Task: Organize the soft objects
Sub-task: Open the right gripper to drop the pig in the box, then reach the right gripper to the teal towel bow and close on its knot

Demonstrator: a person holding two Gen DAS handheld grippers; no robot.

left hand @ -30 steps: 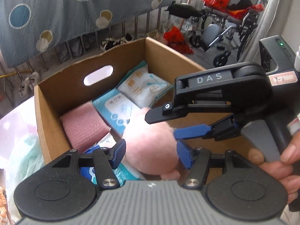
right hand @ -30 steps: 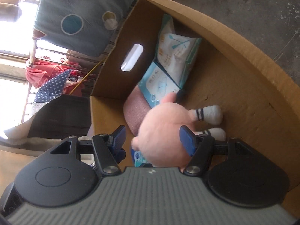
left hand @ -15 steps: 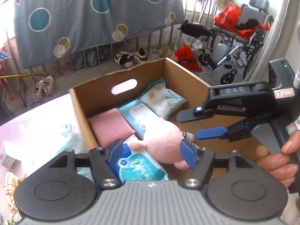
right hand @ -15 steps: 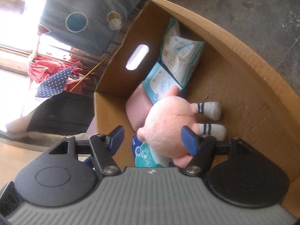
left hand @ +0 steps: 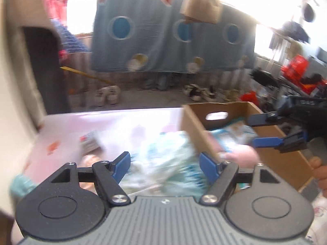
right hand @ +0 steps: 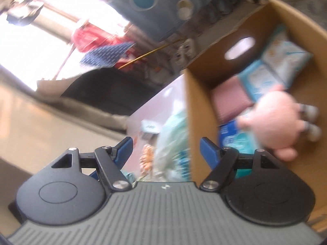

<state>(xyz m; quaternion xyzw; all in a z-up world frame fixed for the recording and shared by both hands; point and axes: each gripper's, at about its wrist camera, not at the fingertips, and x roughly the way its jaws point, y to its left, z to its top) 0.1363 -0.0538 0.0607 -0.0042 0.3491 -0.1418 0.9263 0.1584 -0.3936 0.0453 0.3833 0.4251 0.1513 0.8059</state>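
Pink plush toy (right hand: 273, 114) lies in cardboard box (right hand: 201, 110); both tools, left (left hand: 164, 164) and right (right hand: 165, 150), gape empty. Next: approach the crinkly pale-green packet (left hand: 163, 163) squarely, gripping mid-body.

Both the left gripper (left hand: 165, 166) and the right gripper (right hand: 166, 151) have jaws spread wide, gripping nothing.

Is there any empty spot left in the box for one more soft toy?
Yes: bare cardboard floor shows by the box's near right wall, below the pink plush toy. The far and left side is crowded with tissue packs and a pink cloth.
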